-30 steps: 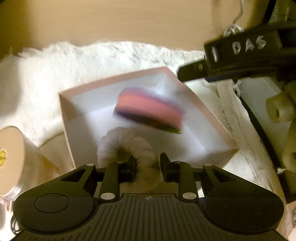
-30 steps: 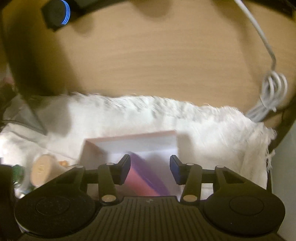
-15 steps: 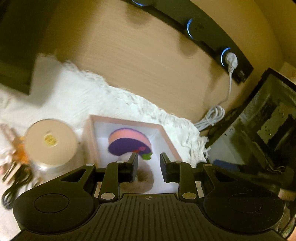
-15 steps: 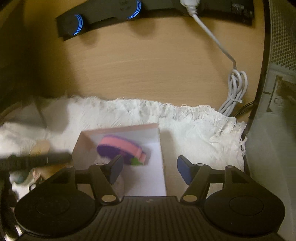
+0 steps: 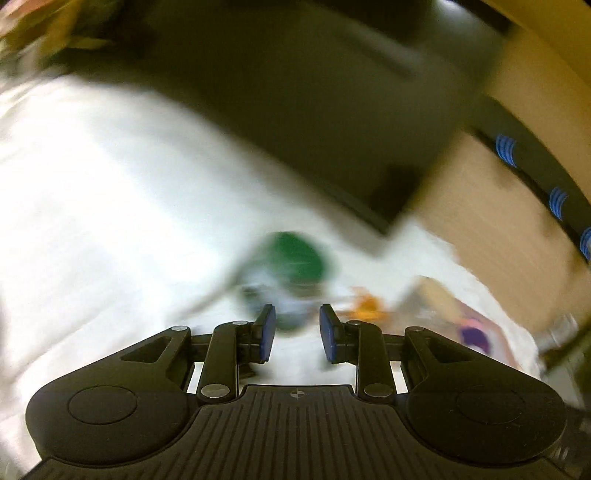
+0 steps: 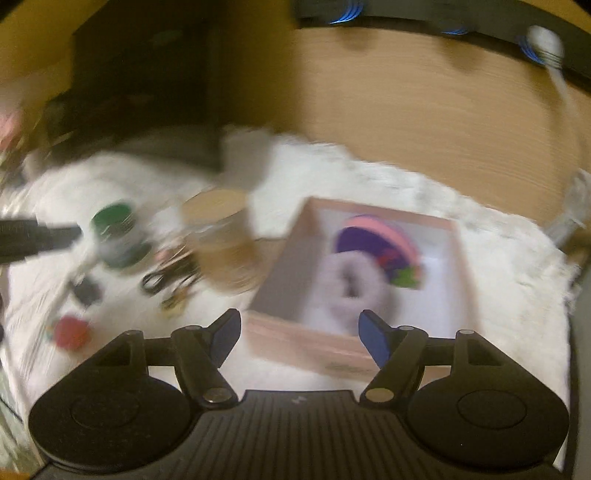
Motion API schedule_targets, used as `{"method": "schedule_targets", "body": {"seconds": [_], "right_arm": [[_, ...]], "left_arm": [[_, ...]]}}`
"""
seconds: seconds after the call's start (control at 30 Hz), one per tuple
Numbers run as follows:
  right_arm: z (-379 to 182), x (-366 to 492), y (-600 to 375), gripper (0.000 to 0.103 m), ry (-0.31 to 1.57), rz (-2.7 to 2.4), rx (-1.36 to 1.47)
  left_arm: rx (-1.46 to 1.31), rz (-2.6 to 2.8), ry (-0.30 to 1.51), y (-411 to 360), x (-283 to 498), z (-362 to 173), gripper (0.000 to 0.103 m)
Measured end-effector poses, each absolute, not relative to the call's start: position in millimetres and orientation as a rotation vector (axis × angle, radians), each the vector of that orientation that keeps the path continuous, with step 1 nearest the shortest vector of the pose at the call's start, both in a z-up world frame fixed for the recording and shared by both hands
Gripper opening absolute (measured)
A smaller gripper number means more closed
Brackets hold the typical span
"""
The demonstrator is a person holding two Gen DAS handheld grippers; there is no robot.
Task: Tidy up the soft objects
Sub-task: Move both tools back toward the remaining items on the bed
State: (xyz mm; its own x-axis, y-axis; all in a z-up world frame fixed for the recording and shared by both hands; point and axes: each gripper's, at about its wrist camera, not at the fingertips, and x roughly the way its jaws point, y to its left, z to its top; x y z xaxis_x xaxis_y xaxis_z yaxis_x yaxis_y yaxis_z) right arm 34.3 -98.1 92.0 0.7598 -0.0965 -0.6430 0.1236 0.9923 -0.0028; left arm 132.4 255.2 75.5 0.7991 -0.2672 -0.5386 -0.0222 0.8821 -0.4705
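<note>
In the right wrist view a pink-rimmed white box (image 6: 288, 343) lies on a white fluffy cloth (image 6: 498, 258). It holds a purple and pink soft toy (image 6: 373, 240) and a white fluffy ring (image 6: 351, 291). My right gripper (image 6: 299, 336) is open and empty, above the box's near rim. My left gripper (image 5: 295, 334) is open and empty, above the cloth and facing a blurred green-lidded jar (image 5: 295, 258). The box (image 5: 495, 328) shows at the far right of the left wrist view. Both views are blurred by motion.
A tan-lidded round tin (image 6: 221, 236), the green-lidded jar (image 6: 114, 232), scissors (image 6: 170, 277) and a small red object (image 6: 72, 330) lie on the cloth left of the box. A dark monitor (image 5: 332, 110) and a power strip (image 6: 406, 18) stand behind on the wooden desk.
The left gripper has swung left, away from the box and fluffy ring, toward the green jar. The right gripper has opened wider and pulled back; the pink and purple toy now lies in the box.
</note>
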Motion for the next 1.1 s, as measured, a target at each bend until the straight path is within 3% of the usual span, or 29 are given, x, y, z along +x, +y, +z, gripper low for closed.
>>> {"method": "schedule_targets", "body": {"seconds": [0.2, 0.43, 0.67, 0.9, 1.1], "right_arm": [[69.3, 47.9, -51.1, 0.072, 0.773, -0.002, -0.022], [59.9, 43.1, -16.4, 0.072, 0.768, 0.036, -0.175], [42.8, 50.0, -31.2, 0.073, 0.803, -0.04, -0.136], [25.6, 51.0, -53.1, 0.087, 0.821, -0.083, -0.008], [17.0, 47.6, -67.6, 0.099, 0.809, -0.092, 0.085]], "left_arm": [[-0.568, -0.107, 0.725, 304.3, 141.4, 54.4, 0.029], [-0.517, -0.134, 0.792, 297.6, 177.7, 46.6, 0.029], [-0.397, -0.185, 0.85, 256.3, 186.3, 35.1, 0.029], [-0.134, -0.135, 0.889, 227.8, 186.1, 36.0, 0.029], [-0.3, -0.199, 0.936, 230.1, 195.4, 32.5, 0.03]]}}
